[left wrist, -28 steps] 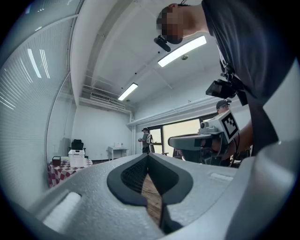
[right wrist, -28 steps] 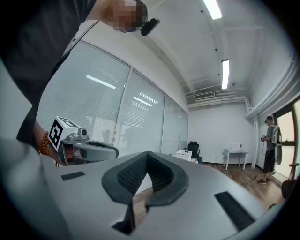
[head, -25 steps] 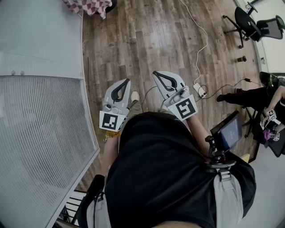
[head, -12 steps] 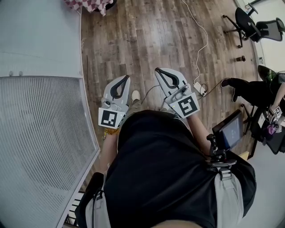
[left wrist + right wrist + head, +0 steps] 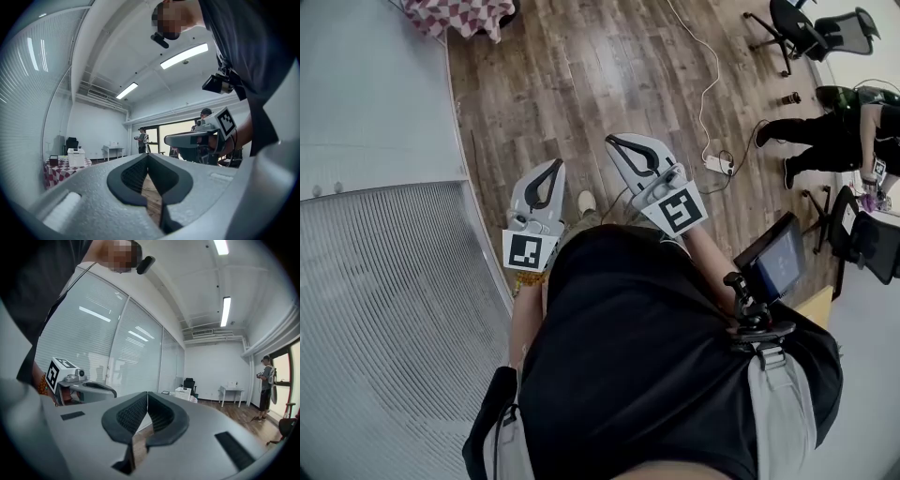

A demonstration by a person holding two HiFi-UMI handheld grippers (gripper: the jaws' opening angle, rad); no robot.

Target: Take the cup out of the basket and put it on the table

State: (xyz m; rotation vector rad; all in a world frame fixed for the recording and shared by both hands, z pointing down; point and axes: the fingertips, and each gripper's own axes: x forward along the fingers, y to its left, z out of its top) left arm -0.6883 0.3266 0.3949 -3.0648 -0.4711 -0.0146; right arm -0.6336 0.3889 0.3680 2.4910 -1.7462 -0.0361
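Observation:
Both grippers are held level in front of the person over the wood floor, and nothing is between their jaws. My left gripper (image 5: 555,165) (image 5: 148,155) is shut, its tips touching. My right gripper (image 5: 613,142) (image 5: 147,393), beside it, is shut too. Far off, a white basket (image 5: 75,157) (image 5: 182,393) stands on a table with a red-and-white checked cloth (image 5: 457,14) (image 5: 56,169). No cup shows in any view.
A glass wall with blinds (image 5: 375,281) runs along the left. A white cable (image 5: 705,84) and a power strip (image 5: 718,165) lie on the floor. Office chairs (image 5: 802,26) and a person (image 5: 825,141) are at the right. A second person (image 5: 142,139) stands by a far white desk (image 5: 230,391).
Both grippers have moved forward over the floor, a little higher in the head view. The checked table has come further into view at the top left.

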